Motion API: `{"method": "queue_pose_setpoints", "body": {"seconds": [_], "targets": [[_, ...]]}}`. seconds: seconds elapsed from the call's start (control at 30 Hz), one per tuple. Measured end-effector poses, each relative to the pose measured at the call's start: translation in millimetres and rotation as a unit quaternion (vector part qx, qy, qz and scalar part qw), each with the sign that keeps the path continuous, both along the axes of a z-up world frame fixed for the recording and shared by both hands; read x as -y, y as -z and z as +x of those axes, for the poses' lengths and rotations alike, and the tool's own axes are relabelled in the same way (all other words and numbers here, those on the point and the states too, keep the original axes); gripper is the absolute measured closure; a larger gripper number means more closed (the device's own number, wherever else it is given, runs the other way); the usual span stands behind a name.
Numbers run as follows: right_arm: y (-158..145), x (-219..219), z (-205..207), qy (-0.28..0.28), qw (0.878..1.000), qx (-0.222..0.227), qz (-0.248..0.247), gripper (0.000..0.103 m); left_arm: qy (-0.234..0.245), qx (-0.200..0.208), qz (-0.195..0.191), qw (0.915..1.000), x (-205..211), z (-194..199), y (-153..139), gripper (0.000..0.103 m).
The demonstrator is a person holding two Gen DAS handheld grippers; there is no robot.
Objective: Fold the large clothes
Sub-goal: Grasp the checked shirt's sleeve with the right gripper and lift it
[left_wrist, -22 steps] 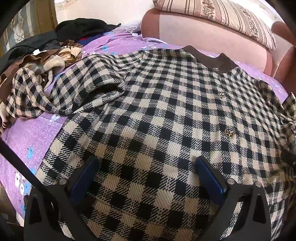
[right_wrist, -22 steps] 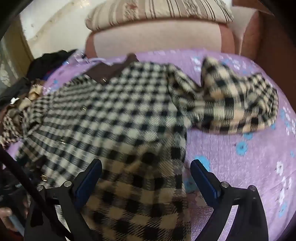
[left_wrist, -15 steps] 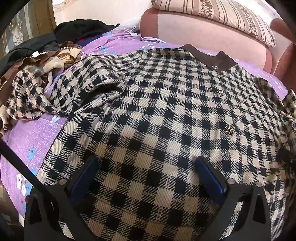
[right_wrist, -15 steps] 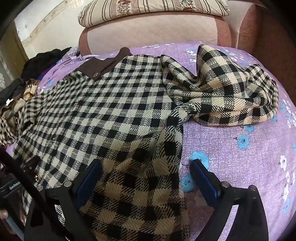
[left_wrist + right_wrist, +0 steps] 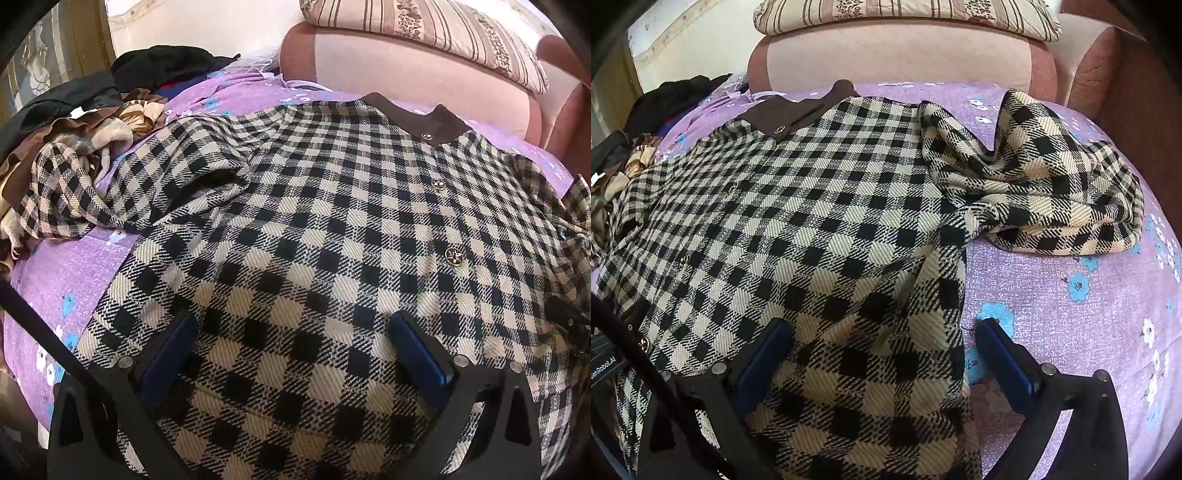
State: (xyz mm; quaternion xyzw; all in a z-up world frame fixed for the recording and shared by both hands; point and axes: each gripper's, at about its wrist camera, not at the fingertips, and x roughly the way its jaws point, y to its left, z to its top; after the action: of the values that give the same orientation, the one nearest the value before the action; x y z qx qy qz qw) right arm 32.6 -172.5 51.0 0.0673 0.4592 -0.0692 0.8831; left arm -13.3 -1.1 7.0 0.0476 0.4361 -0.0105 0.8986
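Note:
A large black-and-cream checked coat [image 5: 314,221] with a dark brown collar [image 5: 424,122] and gold buttons lies front up on a purple flowered bedspread [image 5: 62,273]. My left gripper [image 5: 291,350] is open, low over the coat's lower front, jaws wide apart. The left sleeve [image 5: 74,195] lies bunched at the left. In the right wrist view the coat [image 5: 798,221] spreads left, and its right sleeve [image 5: 1041,192] lies crumpled at the right. My right gripper [image 5: 882,350] is open over the coat's right hem edge.
A pile of dark and brown clothes [image 5: 92,110] sits at the left of the bed. A pink headboard [image 5: 905,62] with a striped pillow [image 5: 923,14] stands behind. Bare purple bedspread [image 5: 1089,332] shows to the right of the coat.
The right gripper view has steadied and drawn slightly closer to the coat's right hem. The left gripper has barely moved. Both stay open.

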Motion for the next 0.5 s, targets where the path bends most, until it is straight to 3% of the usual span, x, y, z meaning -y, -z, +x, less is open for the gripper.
{"method": "queue_pose_setpoints", "body": {"seconds": [0.13, 0.5], "targets": [[14, 16, -40, -0.003, 1.0, -0.008, -0.007, 0.0, 0.001, 0.002, 0.002, 1.0, 0, -1, -3, 0.0], [27, 42, -65, 0.01, 1.0, 0.01, 0.015, 0.0, 0.008, -0.008, 0.016, 0.9998, 2, -7, -7, 0.0]]}}
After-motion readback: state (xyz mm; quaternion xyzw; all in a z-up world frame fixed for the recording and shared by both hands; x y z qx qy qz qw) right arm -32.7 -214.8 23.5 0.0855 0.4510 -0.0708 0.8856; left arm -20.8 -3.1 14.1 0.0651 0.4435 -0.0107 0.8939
